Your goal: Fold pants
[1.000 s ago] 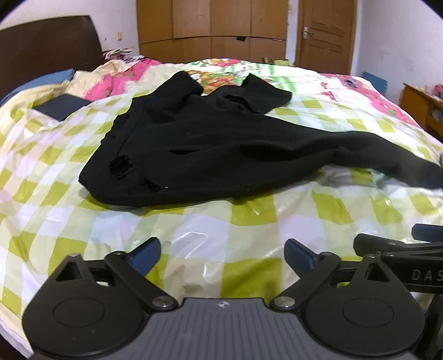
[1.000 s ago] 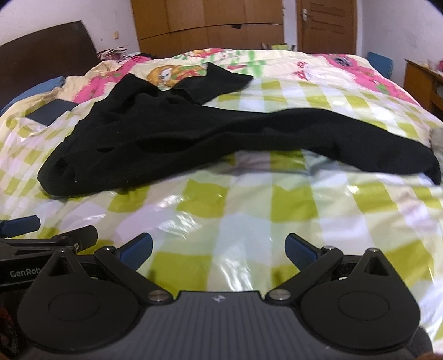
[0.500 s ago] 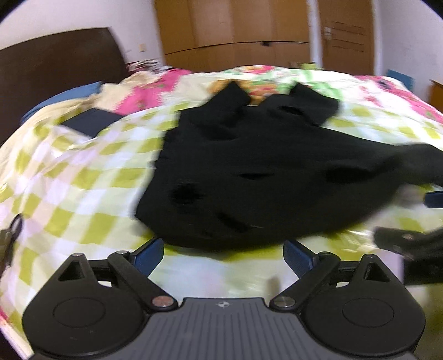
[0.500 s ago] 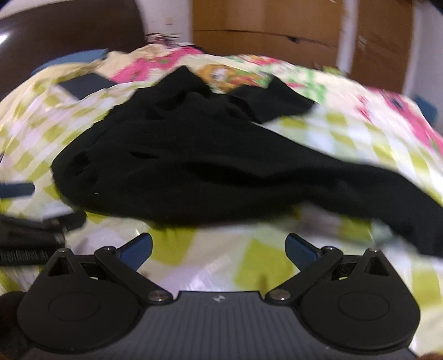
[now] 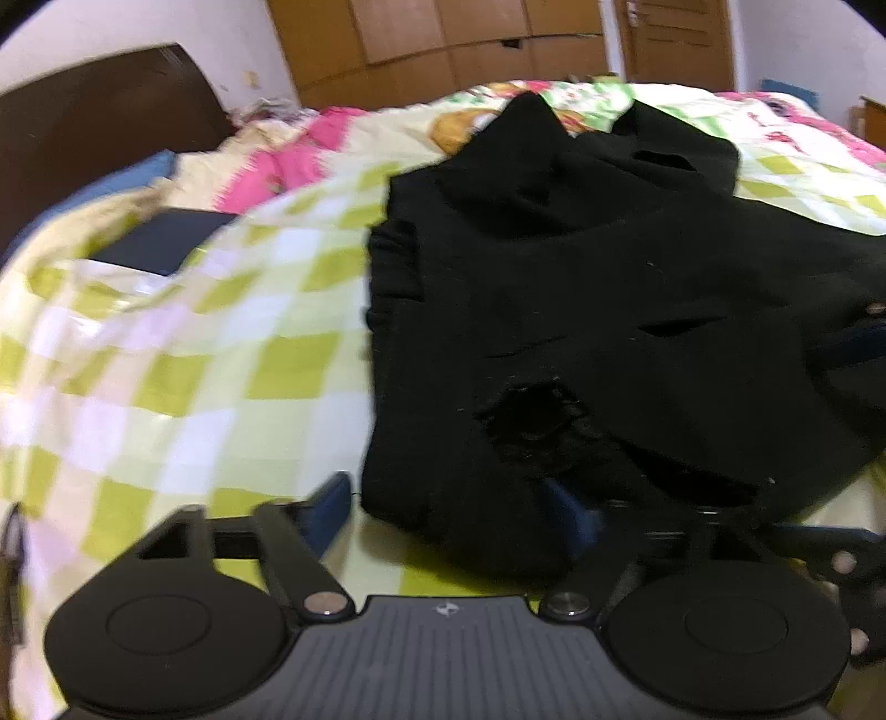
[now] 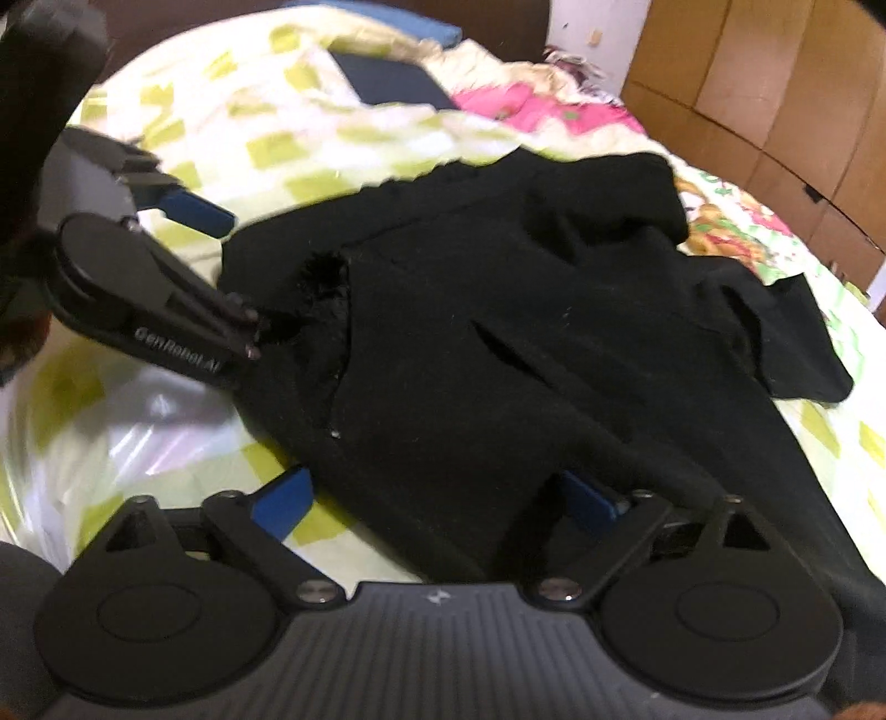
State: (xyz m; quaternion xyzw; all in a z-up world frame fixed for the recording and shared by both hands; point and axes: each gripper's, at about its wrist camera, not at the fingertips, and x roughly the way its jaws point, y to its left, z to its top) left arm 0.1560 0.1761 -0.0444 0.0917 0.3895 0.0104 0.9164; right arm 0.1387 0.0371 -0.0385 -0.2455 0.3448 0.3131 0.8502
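The black pants (image 5: pixel 581 310) lie crumpled on the bed, on a green and white checked blanket (image 5: pixel 166 343). In the left wrist view the left gripper (image 5: pixel 448 512) has its fingers spread wide, and the near edge of the pants lies between them. The left finger (image 5: pixel 326 512) is over the bare blanket just beside the cloth, and the right finger (image 5: pixel 570 512) is at the cloth edge, partly hidden by the dark fabric. A torn hole (image 5: pixel 531 415) in the pants is just ahead of the right finger. Far to the left of the fingers a dark flat thing (image 5: pixel 160 241) lies on the blanket, and behind it there is a brown headboard (image 5: pixel 99 116). Wooden wardrobes (image 5: pixel 443 44) stand far ahead.

In the right wrist view the right gripper (image 6: pixel 434 501) also has its fingers spread, and the pants (image 6: pixel 526 343) fill the space between them and ahead. Its left finger (image 6: pixel 279 498) is beside the cloth edge over the blanket (image 6: pixel 166 432), and its right finger (image 6: pixel 587 501) is against the cloth. The picture is blurred, so I cannot tell if the cloth really touches the fingers. To the left and ahead, the left gripper (image 6: pixel 243 277) comes in from the side, with one blue finger (image 6: pixel 194 213) above the blanket and the other end reaching to the pants near the hole (image 6: pixel 324 277)
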